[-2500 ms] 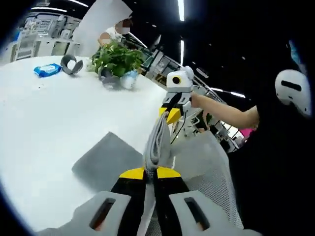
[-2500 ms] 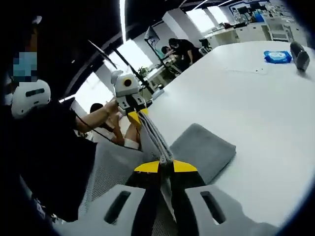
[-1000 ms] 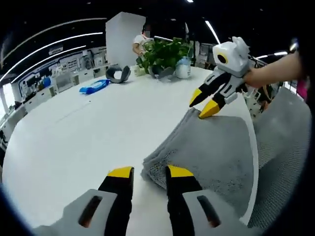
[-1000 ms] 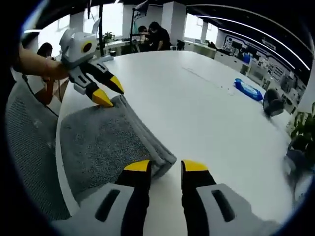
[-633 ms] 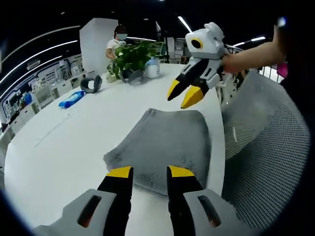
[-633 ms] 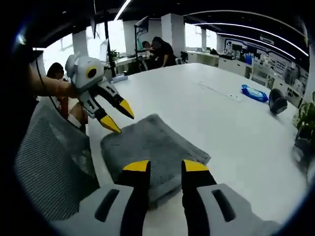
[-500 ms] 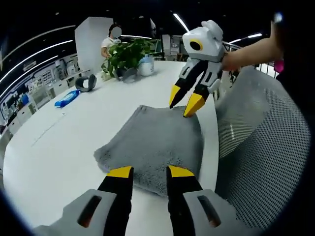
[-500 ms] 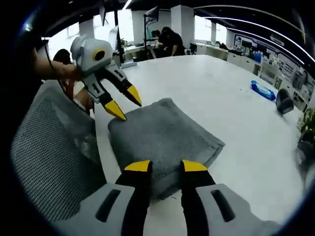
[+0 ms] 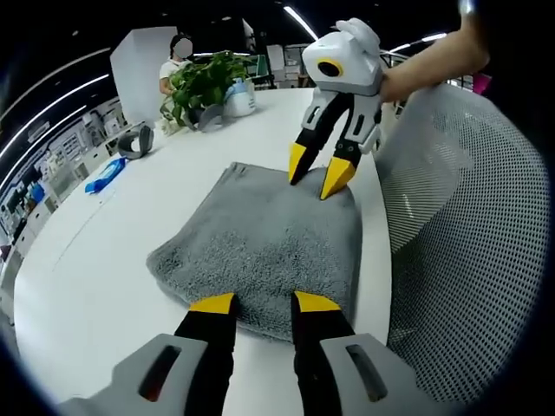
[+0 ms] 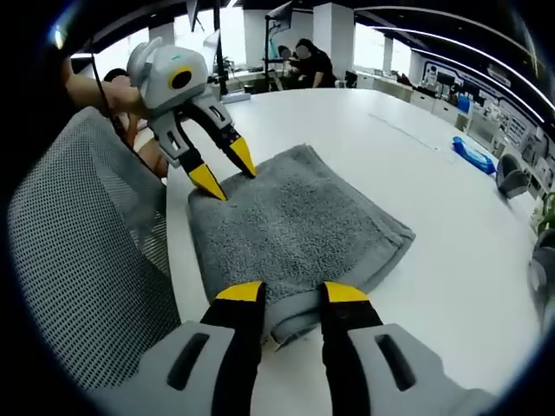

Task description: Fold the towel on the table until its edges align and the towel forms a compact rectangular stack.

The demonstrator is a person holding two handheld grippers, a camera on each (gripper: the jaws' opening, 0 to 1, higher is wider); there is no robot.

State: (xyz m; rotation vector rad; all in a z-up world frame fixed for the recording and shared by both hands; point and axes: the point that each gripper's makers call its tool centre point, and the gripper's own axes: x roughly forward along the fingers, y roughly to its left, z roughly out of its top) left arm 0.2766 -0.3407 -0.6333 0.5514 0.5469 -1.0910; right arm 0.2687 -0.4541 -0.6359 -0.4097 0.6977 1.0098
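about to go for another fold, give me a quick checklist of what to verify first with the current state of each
1. Towel lying flat on the white table: ok, it lies as a folded grey pad.
2. Left gripper free of cloth: ok, jaws open at the towel's near edge.
3. Right gripper free of cloth: ok, jaws open over the opposite end.
4. Layer edges aligned: not ok, in the right gripper view the lower layer sticks out past the upper one near the jaws.
5. Towel clear of the table edge: cannot tell, one side runs close to the rim by the mesh chair.
6. Potted plant out of the way: ok.
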